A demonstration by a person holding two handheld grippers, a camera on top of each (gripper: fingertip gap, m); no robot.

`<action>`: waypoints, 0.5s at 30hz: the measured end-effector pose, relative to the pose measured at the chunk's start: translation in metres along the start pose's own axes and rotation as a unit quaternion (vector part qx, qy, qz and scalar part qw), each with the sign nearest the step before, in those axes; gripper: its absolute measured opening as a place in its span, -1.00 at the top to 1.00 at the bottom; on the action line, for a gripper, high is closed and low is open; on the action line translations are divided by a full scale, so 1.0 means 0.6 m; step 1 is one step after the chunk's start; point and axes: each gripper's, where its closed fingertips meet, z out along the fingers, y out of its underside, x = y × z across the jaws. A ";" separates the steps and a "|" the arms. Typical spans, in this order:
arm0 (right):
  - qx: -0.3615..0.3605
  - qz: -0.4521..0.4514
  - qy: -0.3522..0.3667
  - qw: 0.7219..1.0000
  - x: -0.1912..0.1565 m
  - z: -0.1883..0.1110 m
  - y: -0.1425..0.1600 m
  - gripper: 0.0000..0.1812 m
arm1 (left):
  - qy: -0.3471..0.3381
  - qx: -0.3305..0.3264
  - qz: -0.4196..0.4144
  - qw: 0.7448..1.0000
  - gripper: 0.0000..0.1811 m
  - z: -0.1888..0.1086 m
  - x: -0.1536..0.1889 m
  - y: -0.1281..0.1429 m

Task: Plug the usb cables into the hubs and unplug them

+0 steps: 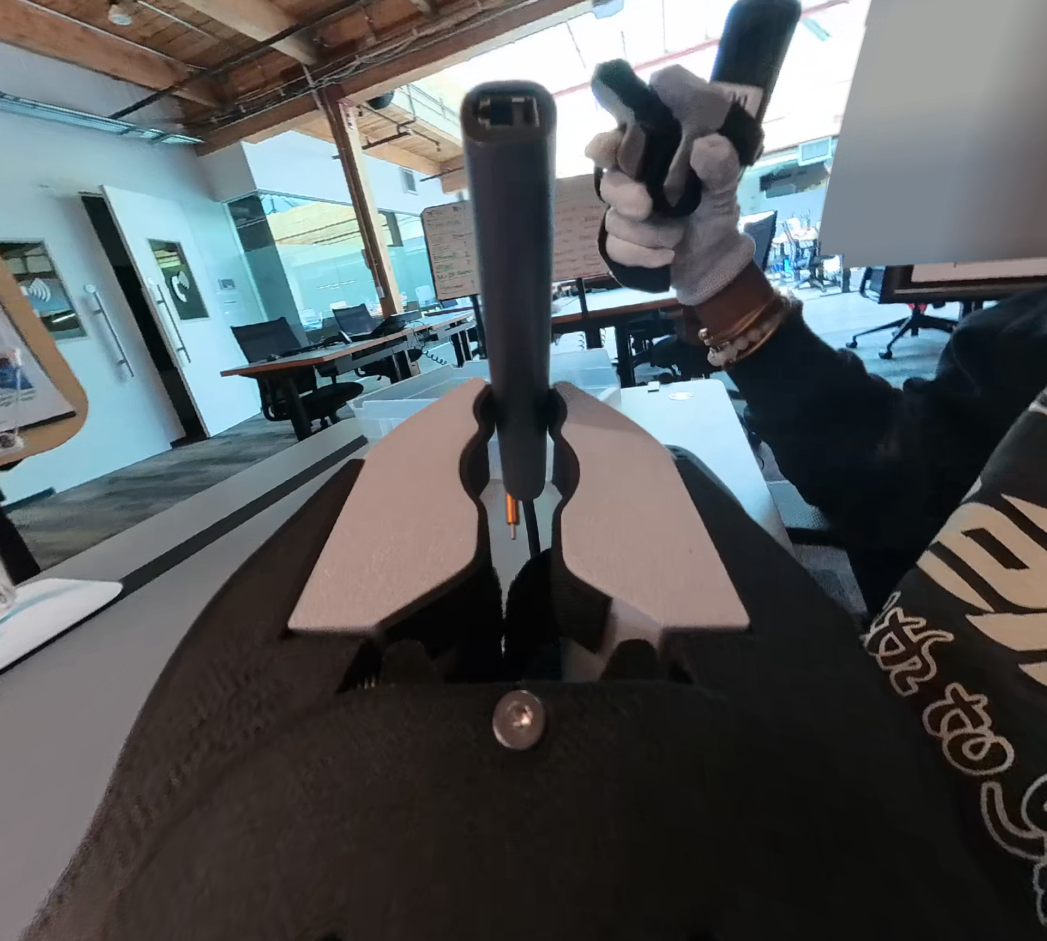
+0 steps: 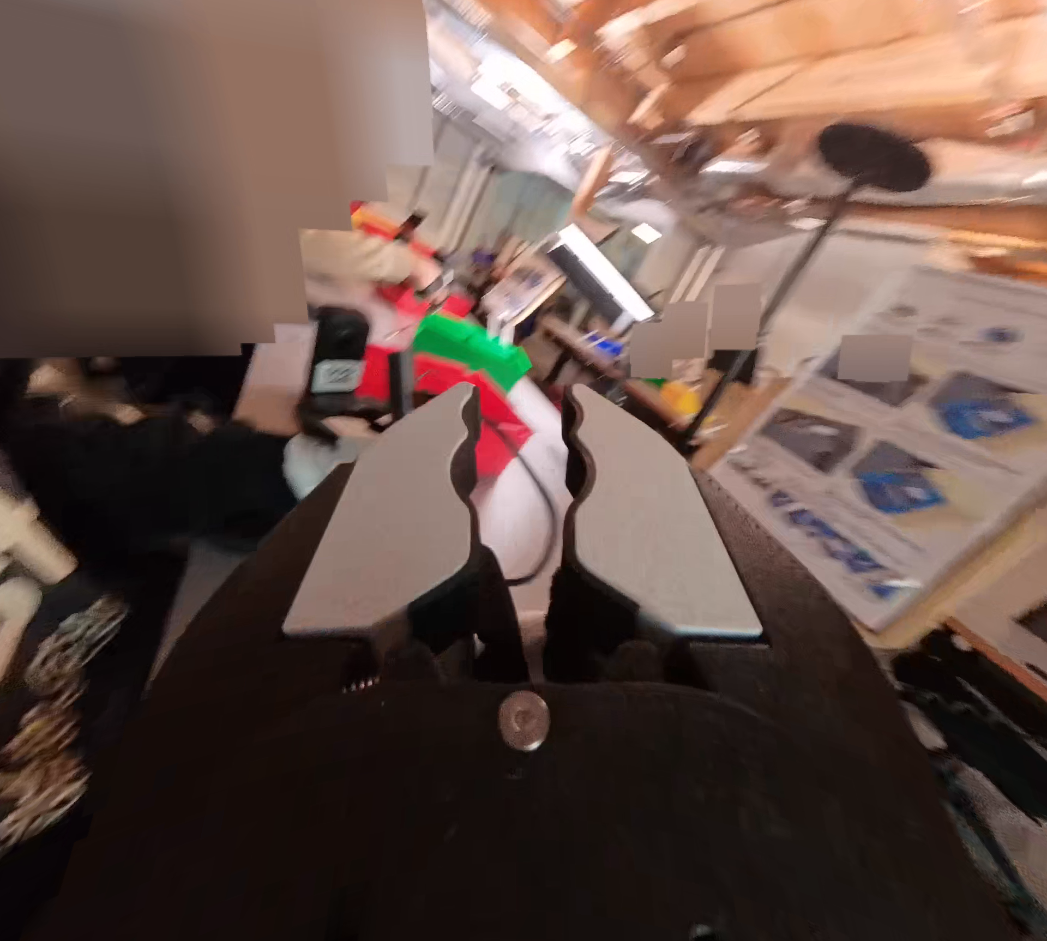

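In the left wrist view my left gripper (image 1: 518,404) is shut on a dark grey USB hub (image 1: 510,245). It holds the hub upright, well above the table, with a port in the top end facing the camera. A black cable (image 1: 532,528) leaves the hub's lower end between the fingers. At the upper right a gloved hand (image 1: 668,189) grips a black handle (image 1: 753,53). The right wrist view is blurred. My right gripper (image 2: 521,395) is open with nothing between its fingers. A black cable (image 2: 544,511) shows through the gap, lying on a white surface beyond.
A white table (image 1: 697,438) with clear plastic bins (image 1: 408,404) lies below the left gripper. A grey monitor back (image 1: 935,92) stands at the right. The right wrist view shows red and green bins (image 2: 470,347), a poster board (image 2: 878,460) and a black lamp (image 2: 872,160). The gap from one gripper's tips to the other's is roughly 20 cm.
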 end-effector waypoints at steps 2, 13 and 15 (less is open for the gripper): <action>-0.053 0.008 -0.079 0.995 -0.062 0.041 0.024 0.81 | 0.008 -0.008 0.018 1.000 0.82 0.004 0.008 0.003; -0.035 0.180 -0.135 0.974 -0.130 0.187 0.123 0.73 | 0.064 -0.012 0.024 0.998 0.81 0.012 0.041 0.008; 0.002 0.193 -0.165 0.967 -0.135 0.180 0.110 0.91 | 0.074 -0.021 0.028 0.997 0.81 0.015 0.049 0.013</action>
